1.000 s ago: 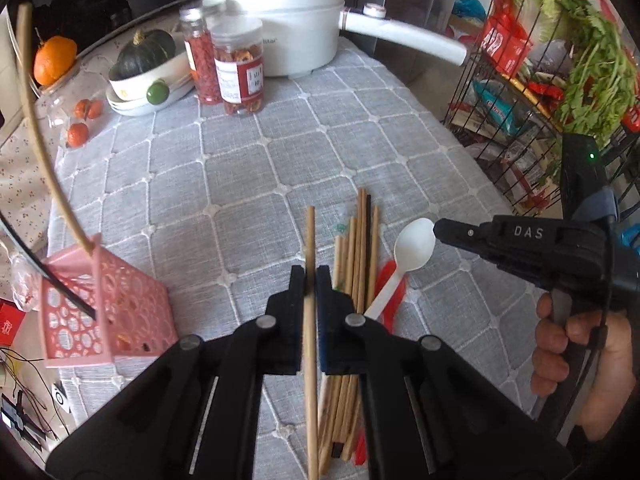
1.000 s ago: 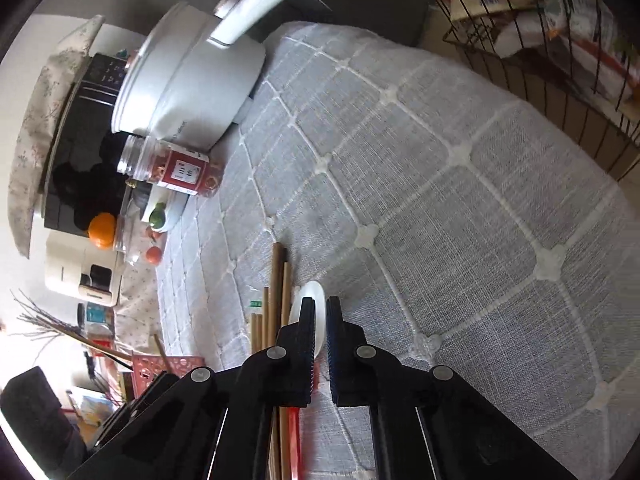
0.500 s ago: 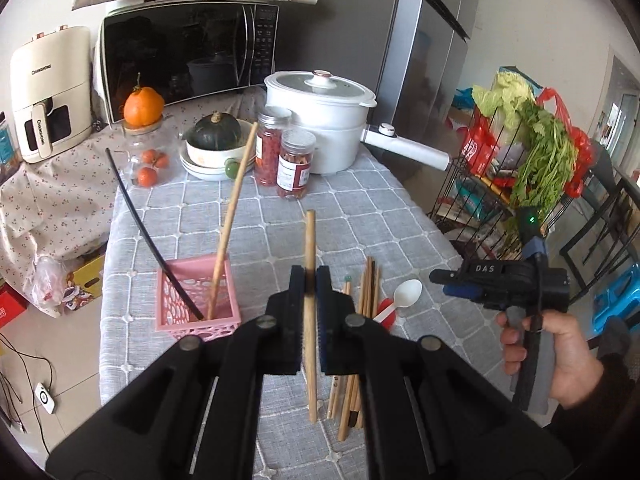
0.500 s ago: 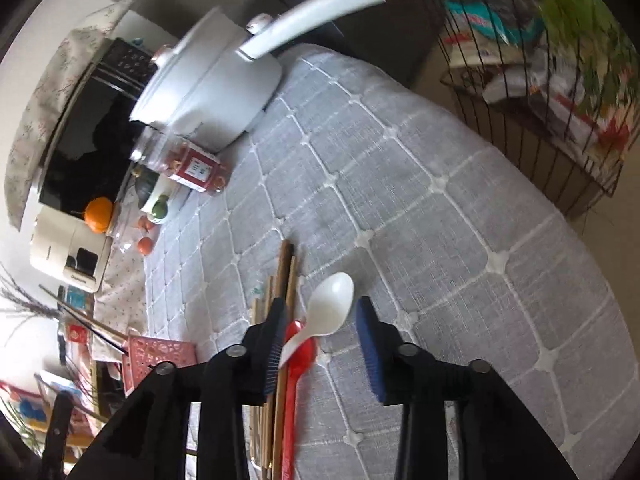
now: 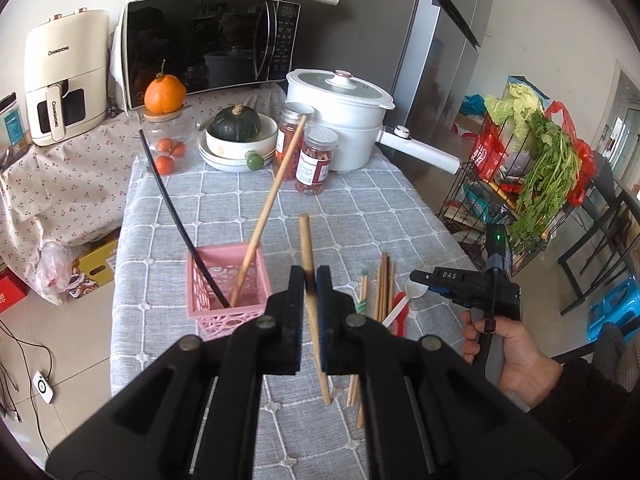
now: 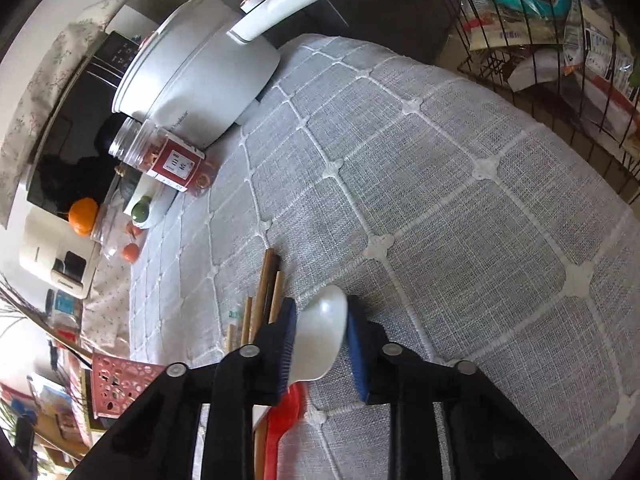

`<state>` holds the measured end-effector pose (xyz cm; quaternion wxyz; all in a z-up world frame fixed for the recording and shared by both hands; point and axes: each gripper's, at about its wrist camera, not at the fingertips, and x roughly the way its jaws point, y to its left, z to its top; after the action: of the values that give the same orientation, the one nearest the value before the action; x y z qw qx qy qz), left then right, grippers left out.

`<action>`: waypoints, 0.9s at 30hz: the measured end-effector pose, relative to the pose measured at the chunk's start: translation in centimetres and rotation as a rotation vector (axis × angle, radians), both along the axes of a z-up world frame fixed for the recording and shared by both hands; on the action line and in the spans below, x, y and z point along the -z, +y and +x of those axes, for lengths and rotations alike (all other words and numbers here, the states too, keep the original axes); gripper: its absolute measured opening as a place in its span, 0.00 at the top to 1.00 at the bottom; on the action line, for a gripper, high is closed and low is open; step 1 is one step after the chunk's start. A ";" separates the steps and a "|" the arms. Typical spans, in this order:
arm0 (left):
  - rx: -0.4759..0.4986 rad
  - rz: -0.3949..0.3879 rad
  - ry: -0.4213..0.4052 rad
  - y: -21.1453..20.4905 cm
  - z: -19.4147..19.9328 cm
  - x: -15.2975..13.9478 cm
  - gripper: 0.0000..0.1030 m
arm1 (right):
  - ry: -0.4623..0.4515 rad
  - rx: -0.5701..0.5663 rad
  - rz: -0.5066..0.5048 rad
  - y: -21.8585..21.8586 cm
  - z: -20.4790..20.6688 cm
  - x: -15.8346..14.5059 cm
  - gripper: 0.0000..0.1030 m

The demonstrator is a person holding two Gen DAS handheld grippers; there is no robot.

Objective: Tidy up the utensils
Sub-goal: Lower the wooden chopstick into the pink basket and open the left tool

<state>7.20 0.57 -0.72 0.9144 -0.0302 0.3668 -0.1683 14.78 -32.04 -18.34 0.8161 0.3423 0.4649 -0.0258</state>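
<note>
My left gripper [image 5: 310,280] is shut on a wooden chopstick [image 5: 306,240], held in the air just right of the pink basket [image 5: 224,250]. A black chopstick [image 5: 176,216] and a wooden chopstick [image 5: 272,200] lean in that basket. Several chopsticks [image 5: 382,288] lie on the cloth with a white spoon [image 5: 416,289] and a red spoon [image 5: 400,304]. My right gripper [image 6: 320,320] is low over the cloth, its jaws closing around the white spoon's [image 6: 324,332] bowl, a pad at each edge. The red spoon [image 6: 286,412] lies under the spoon's handle.
At the back of the grey quilted tablecloth [image 5: 360,200] stand a white pot [image 5: 336,128] with a long handle, two jars [image 5: 316,160], a bowl with a squash [image 5: 236,136] and a microwave [image 5: 208,40]. A wire rack of greens [image 5: 536,168] is off the table's right edge.
My left gripper rose and drew back with the chopstick, bringing the basket and the back of the table into view. My right gripper opened over the white spoon and closed in on its bowl.
</note>
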 end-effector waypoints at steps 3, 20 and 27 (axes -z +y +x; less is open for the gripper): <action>-0.010 -0.006 0.008 0.5 0.1 0.1 0.93 | -0.002 -0.010 0.011 -0.5 -0.1 0.2 0.93; -0.135 -0.087 -0.333 4.4 -3.4 -7.7 0.94 | -0.397 -0.147 -0.279 5.8 -3.4 -15.6 0.94; -0.232 -0.030 -0.435 5.7 -2.5 -8.0 0.94 | -0.531 -0.159 -0.342 8.8 -4.3 -19.1 0.94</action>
<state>4.67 6.23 7.25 0.9846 -0.0489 0.1527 -0.0701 10.49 -23.25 0.72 0.9540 0.1576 0.2499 0.0507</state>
